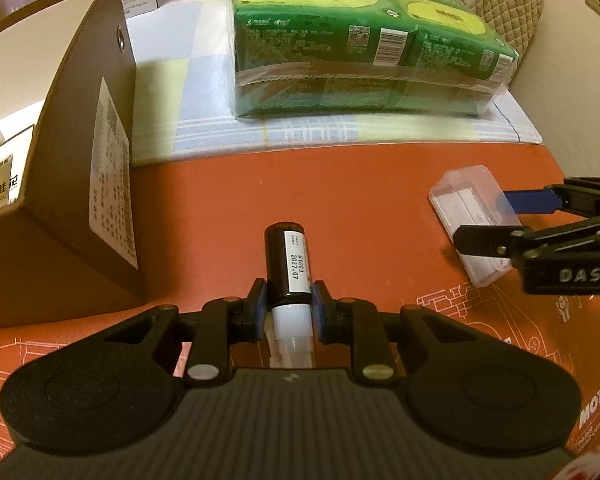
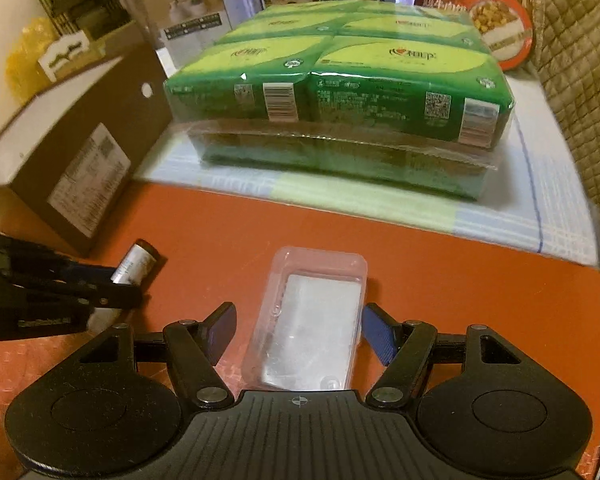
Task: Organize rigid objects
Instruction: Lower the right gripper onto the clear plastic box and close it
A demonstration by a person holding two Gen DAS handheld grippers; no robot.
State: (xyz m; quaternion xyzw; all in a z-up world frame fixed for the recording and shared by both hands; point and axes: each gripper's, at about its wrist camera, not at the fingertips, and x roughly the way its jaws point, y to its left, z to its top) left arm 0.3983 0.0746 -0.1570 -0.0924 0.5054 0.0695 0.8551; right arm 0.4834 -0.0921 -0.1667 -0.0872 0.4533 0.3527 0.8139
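Vial, one only, sits clamped in your left gripper just above the orange mat. Your right gripper has its jaws apart around one clear plastic case lying on that mat. Beyond the mat's far edge sits one green tissue pack; only the right wrist view shows the red bowl behind it.

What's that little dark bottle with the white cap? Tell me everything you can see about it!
The small dark-brown bottle with a white cap looks like glass, with a white paper label printed with numbers along its side. Its cap seems plastic, with a clear tip behind it. It points away from the left wrist camera, above the red-orange mat. The left gripper holds it; blue-padded fingers squeeze it near the cap.
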